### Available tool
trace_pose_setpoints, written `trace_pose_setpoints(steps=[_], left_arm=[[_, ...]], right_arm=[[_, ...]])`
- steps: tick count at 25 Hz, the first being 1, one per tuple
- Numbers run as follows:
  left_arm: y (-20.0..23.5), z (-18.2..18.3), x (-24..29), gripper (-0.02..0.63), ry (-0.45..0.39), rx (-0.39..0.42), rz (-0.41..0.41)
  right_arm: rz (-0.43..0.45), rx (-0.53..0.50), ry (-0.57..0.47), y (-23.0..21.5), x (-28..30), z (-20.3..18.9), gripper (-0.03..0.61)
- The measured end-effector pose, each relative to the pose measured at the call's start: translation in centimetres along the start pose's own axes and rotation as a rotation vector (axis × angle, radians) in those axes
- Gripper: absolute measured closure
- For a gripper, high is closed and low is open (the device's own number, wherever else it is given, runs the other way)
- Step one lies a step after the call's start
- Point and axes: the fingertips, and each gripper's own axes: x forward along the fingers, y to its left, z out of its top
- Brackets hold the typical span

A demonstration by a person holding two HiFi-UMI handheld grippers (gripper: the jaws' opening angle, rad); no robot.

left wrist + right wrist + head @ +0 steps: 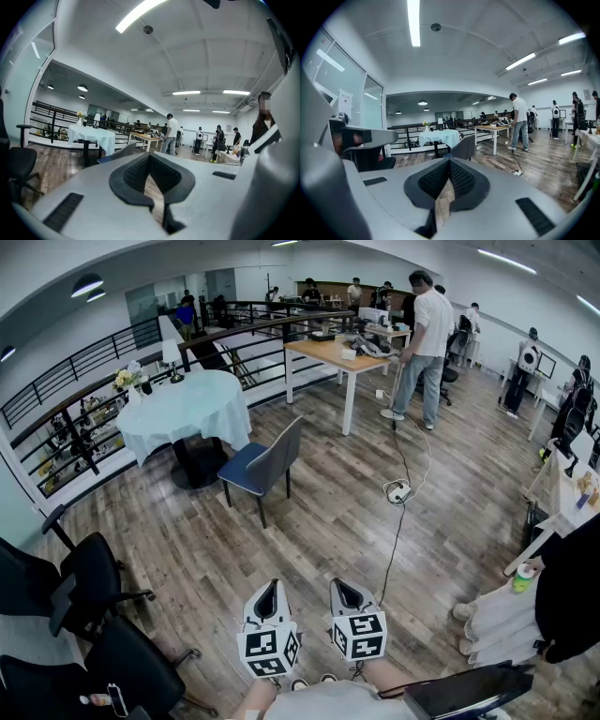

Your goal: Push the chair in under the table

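A grey chair (265, 463) with a blue seat stands pulled out from a round table with a white cloth (187, 401), its seat facing the table. Both grippers are held low near my body, well short of the chair. My left gripper (268, 595) and right gripper (348, 593) sit side by side, jaws shut with nothing between them. In the left gripper view the chair (117, 152) and table (92, 133) lie far ahead beyond the shut left gripper (150, 161). The right gripper view shows the chair (464, 146) and table (439, 136) over the shut right gripper (450, 165).
Black office chairs (80, 589) stand close at my left. A power strip (398, 491) with a cable lies on the wood floor right of the chair. A wooden table (330, 353) and a standing person (429, 345) are further back. A railing (84, 367) runs behind the round table.
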Motion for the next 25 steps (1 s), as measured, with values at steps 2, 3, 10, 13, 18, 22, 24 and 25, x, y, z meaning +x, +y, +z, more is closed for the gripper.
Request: trace_pose_setpoints(steps=[2,3,10,13,18,22,24,25], left_arm=[[0.0,-0.3,-0.2,0.611,0.007,-0.006,0.004],[0.1,-0.4,-0.3,0.611,0.009,-0.008,0.005],[1.4,-1.0,-0.7,0.611,0.028,-0.010,0.002],[1.9,-1.2,-0.7,0.611,0.028,-0.010,-0.002],[2.8,-1.9,-0.7,0.611,0.044,-0.027,-0.008],[3.2,-3.0,-0.2,0.611,0.072,-0.037,-0.016],[3.3,-3.3,0.3,0.611,0.081,-0.038,-0.020],[3.3,-3.2,0.6,0.611,0.084,-0.036,-0.022]], right_arm=[[0.002,0.000,0.007,0.1,-0.2,-0.3,0.561],[0.004,-0.001,0.009,0.2,-0.2,-0.4,0.561],[0.002,0.006,0.014,1.4,0.2,-0.7,0.561],[-0.004,0.025,0.008,1.8,0.3,-1.1,0.561],[-0.019,0.038,0.039,2.2,0.5,-2.4,0.561],[-0.032,0.046,0.073,2.0,0.9,-3.5,0.561],[-0.039,0.051,0.082,1.7,1.2,-3.7,0.561],[-0.042,0.054,0.085,1.4,1.5,-3.7,0.561]])
